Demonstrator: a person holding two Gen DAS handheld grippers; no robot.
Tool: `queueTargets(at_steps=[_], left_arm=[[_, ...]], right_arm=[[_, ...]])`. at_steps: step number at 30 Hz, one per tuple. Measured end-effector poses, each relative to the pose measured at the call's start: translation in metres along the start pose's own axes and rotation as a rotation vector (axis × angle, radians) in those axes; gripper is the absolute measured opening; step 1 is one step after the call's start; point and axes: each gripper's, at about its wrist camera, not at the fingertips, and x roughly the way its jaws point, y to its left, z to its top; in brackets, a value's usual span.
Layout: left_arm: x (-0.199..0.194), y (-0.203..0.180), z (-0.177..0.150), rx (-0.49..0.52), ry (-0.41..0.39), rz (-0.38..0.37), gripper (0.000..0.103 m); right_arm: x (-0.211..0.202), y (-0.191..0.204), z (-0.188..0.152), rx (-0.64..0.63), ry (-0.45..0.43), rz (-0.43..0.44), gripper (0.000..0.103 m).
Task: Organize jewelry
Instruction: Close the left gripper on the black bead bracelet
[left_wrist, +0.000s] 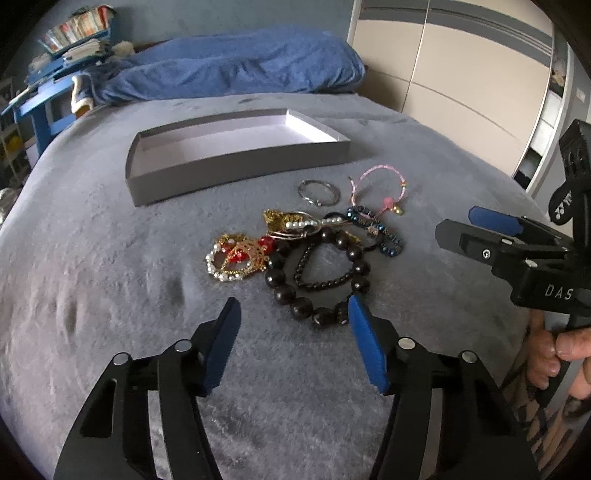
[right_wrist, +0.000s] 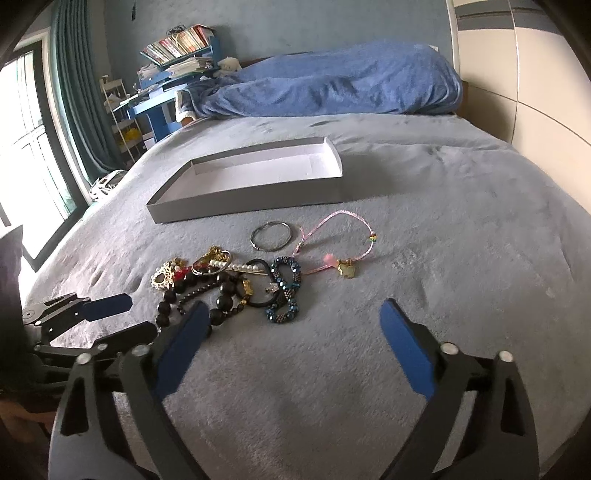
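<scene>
A shallow grey box (left_wrist: 236, 168) sits open on a bed's grey plush cover (right_wrist: 461, 229), its near wall facing a loose heap of jewelry just in front of it. A silver ring (left_wrist: 318, 192) and a pink cord bracelet (right_wrist: 334, 243) lie nearest the box, apart from each other; behind them toward the camera, a blue beaded bracelet (right_wrist: 286, 291), a large black bead bracelet (left_wrist: 321, 280) and gold-and-pearl pieces (left_wrist: 236, 258) tangle together. The left gripper (left_wrist: 293, 325) hovers at the heap's near edge, jaws apart with nothing between them, its right pad just beside the black beads. The right gripper (right_wrist: 295, 328) hangs with jaws spread wide over bare cover, gripping nothing, the blue bracelet just ahead of its left finger. Open cover stretches to the right of the heap and on both sides of the box; a rumpled blue blanket (right_wrist: 332, 85) bounds the far end.
</scene>
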Motion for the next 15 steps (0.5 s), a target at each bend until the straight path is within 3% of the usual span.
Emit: queueTargets(at_steps=[11,14,15], left_arm=[[0.018,-0.004,0.006,0.008,0.032,0.016,0.053],[0.026,-0.004,0.008,0.003,0.052,0.013,0.043],[0.029,-0.004,0.008,0.003,0.062,0.011,0.035]], right_arm=[[0.002,0.001,-0.001,-0.001,0.007,-0.001,0.083],[0.004,-0.001,-0.002,0.009,0.007,-0.008,0.083],[0.005,0.000,-0.002,0.010,0.010,-0.010,0.083]])
